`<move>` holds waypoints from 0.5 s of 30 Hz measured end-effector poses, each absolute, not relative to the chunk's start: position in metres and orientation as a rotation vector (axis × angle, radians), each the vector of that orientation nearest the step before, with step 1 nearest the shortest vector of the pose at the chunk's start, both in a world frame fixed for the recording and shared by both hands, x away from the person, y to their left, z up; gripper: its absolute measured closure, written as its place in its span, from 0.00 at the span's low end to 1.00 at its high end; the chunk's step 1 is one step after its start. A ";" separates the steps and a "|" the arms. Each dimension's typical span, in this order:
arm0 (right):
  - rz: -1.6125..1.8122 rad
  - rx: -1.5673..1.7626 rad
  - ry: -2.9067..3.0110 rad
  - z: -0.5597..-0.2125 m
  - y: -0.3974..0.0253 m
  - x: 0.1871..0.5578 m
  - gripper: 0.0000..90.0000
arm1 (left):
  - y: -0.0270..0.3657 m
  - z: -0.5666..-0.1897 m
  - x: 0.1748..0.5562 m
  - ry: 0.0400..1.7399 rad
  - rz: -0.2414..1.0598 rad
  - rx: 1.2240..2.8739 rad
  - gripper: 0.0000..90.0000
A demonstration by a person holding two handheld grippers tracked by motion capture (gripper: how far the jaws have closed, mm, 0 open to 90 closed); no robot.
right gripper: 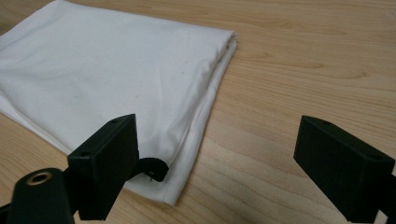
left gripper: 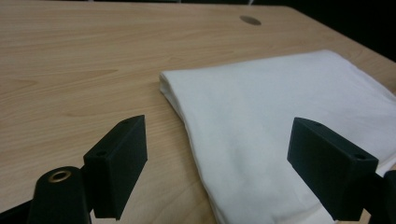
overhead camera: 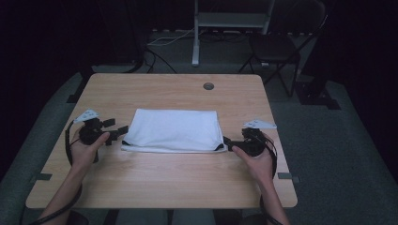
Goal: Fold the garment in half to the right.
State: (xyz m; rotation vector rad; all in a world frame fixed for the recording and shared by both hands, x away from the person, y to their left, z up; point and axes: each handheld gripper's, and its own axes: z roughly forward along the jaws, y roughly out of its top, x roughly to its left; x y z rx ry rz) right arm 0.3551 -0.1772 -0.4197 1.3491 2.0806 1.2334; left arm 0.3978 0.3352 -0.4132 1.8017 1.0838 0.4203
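Folded white cloth [overhead camera: 173, 130] lies flat on the wooden counter [overhead camera: 159, 183], a gripper at each near corner.

The left gripper [overhead camera: 116, 131] stands with fingers [left gripper: 119, 165] wide, the cloth's near-left corner between them, not gripped. The right gripper [overhead camera: 228, 141] is also spread wide, fingers [right gripper: 105, 163] apart, with the cloth's near-right corner and its small black tab [right gripper: 152, 169] just beside its left finger.

Dark folding chair [overhead camera: 277, 49] and white metal stand [overhead camera: 230, 21] beyond the table [overhead camera: 187, 183].
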 end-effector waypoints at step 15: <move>1.243 1.334 2.088 -0.415 -0.177 0.354 0.15 | 0.301 -0.410 0.505 1.256 0.288 1.927 0.31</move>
